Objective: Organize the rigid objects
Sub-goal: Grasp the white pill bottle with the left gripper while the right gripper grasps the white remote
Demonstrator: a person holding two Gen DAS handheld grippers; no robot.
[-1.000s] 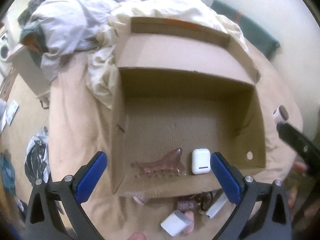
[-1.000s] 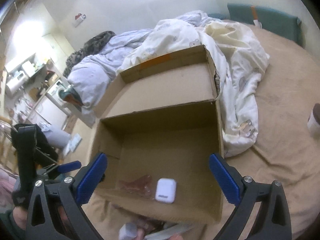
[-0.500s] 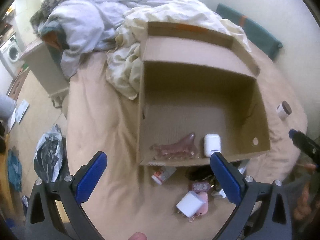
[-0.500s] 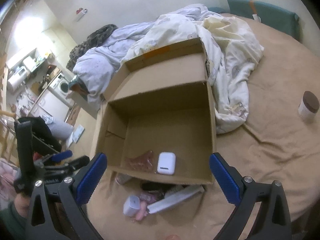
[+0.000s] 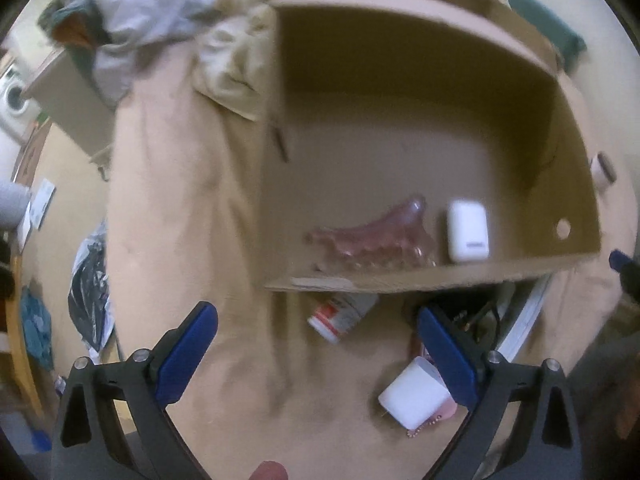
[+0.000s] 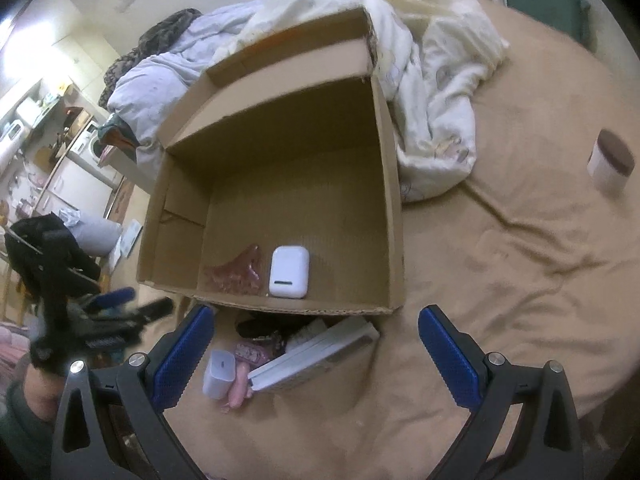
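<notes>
An open cardboard box [image 5: 576, 216] [image 6: 394, 240] lies on the tan bedspread. Inside it are a white earbud case [image 5: 467, 236] [image 6: 289, 266] and a pink hair claw [image 5: 376, 236] [image 6: 236, 268]. In front of the box lie a small red-and-white bottle [image 5: 340, 316], a white charger plug [image 5: 412, 398] [image 6: 218, 374], a pink keychain item [image 6: 256, 350] and a flat white case [image 6: 320, 354]. My left gripper [image 5: 316, 350] is open and empty above the bottle. My right gripper [image 6: 314, 350] is open and empty over the pile. The left gripper also shows in the right wrist view [image 6: 116, 312].
Crumpled white and cream bedding [image 6: 432, 92] lies behind and right of the box. A white jar with a brown lid [image 6: 610, 162] [image 5: 602, 168] stands on the bed at the right. The bed's left edge drops to a floor with a black bag [image 5: 88, 292].
Both grippers have pulled back from the box and lowered toward the pile in front of it. The box looms larger in the left wrist view than half a second ago.
</notes>
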